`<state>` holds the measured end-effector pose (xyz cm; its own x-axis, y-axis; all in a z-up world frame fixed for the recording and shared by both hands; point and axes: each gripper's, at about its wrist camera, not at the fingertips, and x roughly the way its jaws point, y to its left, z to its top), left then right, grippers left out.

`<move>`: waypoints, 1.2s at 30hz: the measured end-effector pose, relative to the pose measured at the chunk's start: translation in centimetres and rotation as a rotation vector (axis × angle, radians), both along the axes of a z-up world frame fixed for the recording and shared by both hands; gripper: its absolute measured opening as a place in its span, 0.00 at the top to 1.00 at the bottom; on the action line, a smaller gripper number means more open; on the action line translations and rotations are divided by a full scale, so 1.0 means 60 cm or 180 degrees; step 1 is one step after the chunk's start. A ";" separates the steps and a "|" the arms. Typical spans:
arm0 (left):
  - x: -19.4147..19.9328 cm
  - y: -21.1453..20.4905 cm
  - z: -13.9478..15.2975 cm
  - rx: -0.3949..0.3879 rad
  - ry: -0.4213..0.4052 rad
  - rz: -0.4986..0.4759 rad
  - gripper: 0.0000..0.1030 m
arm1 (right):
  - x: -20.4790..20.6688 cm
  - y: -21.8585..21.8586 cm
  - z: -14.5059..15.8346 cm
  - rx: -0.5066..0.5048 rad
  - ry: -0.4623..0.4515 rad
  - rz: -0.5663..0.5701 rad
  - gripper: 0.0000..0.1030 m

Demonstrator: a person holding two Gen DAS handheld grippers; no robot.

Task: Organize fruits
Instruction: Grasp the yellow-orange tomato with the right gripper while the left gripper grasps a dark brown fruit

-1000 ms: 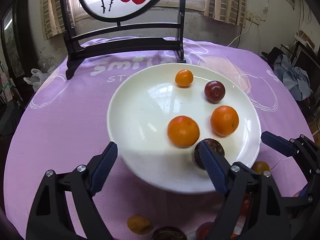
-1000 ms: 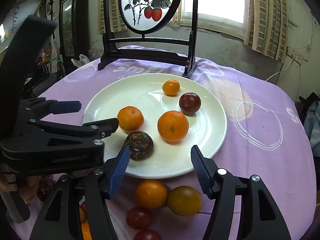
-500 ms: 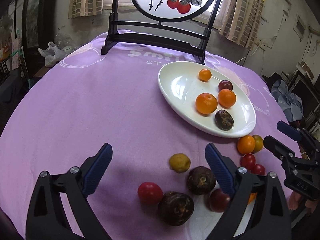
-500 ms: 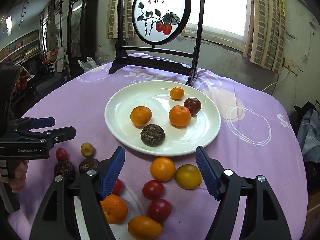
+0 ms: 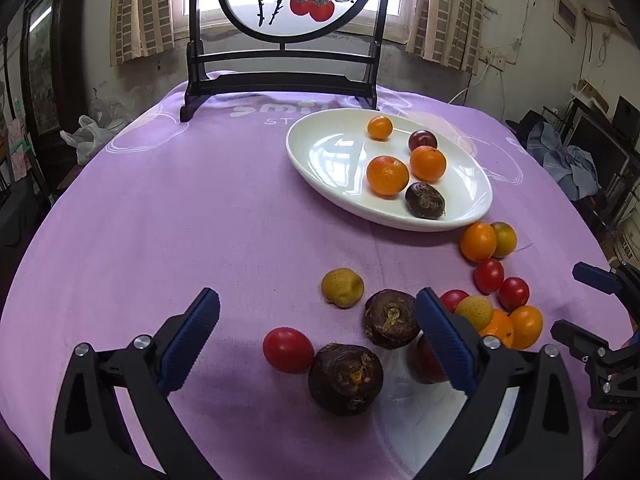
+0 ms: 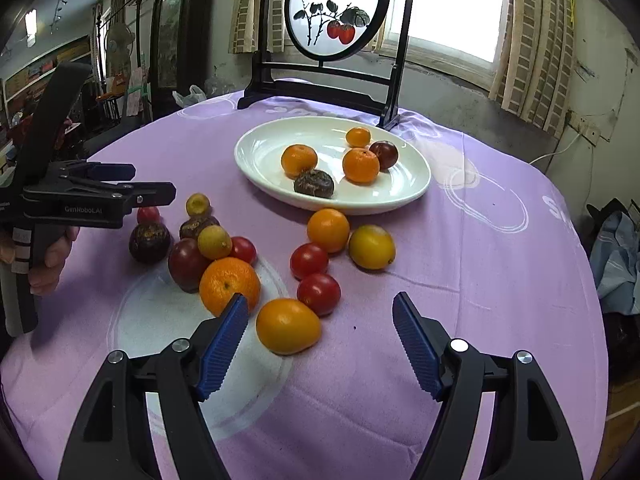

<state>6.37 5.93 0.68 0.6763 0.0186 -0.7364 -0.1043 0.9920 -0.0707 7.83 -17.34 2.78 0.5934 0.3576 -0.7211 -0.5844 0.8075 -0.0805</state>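
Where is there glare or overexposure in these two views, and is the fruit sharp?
Left wrist view: window glare on the plate, fruit sharp. Right wrist view: the window is blown out white, fruit sharp; edges curve from fisheye.

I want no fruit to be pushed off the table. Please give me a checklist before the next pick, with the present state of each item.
1. Left claw holds nothing, jaws opening: ok.
2. Right claw holds nothing, jaws open: ok.
3. White plate has free room: ok.
4. Loose fruit away from the table edge: ok.
5. Orange oval fruit free of its neighbours: not ok, the red tomato lies against it.
6. Firmness of the fruit: cannot tell.
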 end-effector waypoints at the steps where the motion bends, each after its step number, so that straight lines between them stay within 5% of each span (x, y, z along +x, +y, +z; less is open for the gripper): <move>1: 0.001 0.001 -0.001 0.0005 0.0015 0.0003 0.07 | 0.001 0.001 -0.005 -0.0027 0.0041 0.0017 0.27; 9: 0.001 0.004 -0.007 -0.0015 0.0102 -0.0014 0.06 | -0.009 0.031 -0.044 -0.0260 0.0179 0.0184 0.27; 15: -0.004 -0.002 -0.002 0.0031 0.0074 -0.0051 0.05 | -0.006 0.045 -0.064 -0.0295 0.0259 0.0165 0.59; 36: -0.046 -0.042 -0.035 0.0324 0.0420 -0.0561 0.05 | -0.013 0.044 -0.051 -0.0380 0.0203 0.0184 0.58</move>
<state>3.60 3.40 -1.42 0.5737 -0.0125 -0.8190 0.0694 0.9970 0.0334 7.05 -14.71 -0.30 0.5261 0.2993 -0.7960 -0.6366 0.7593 -0.1352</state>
